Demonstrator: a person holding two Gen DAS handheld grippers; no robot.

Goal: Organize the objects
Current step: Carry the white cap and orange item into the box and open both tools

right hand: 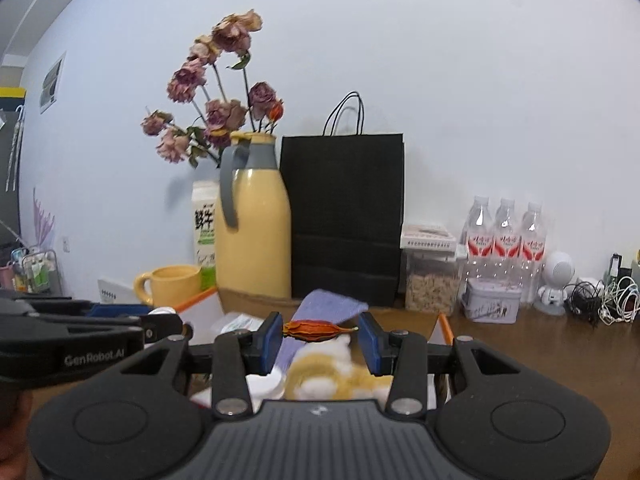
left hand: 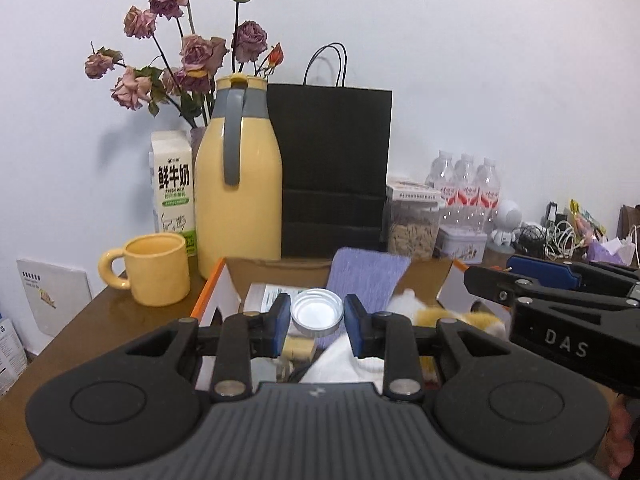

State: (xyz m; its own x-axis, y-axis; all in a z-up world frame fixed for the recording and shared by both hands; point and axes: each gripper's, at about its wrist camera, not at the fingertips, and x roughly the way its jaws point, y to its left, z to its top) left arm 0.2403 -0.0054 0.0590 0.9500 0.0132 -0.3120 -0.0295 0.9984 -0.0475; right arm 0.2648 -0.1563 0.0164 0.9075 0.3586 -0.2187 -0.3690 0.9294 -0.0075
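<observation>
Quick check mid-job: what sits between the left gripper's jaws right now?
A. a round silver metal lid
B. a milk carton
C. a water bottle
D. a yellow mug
A: in the left wrist view, the round silver lid is pinched between the blue pads of the left gripper, above the open cardboard box.

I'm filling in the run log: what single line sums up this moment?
left gripper: shut on silver lid | right gripper: shut on dried orange flower | both over open cardboard box
</observation>
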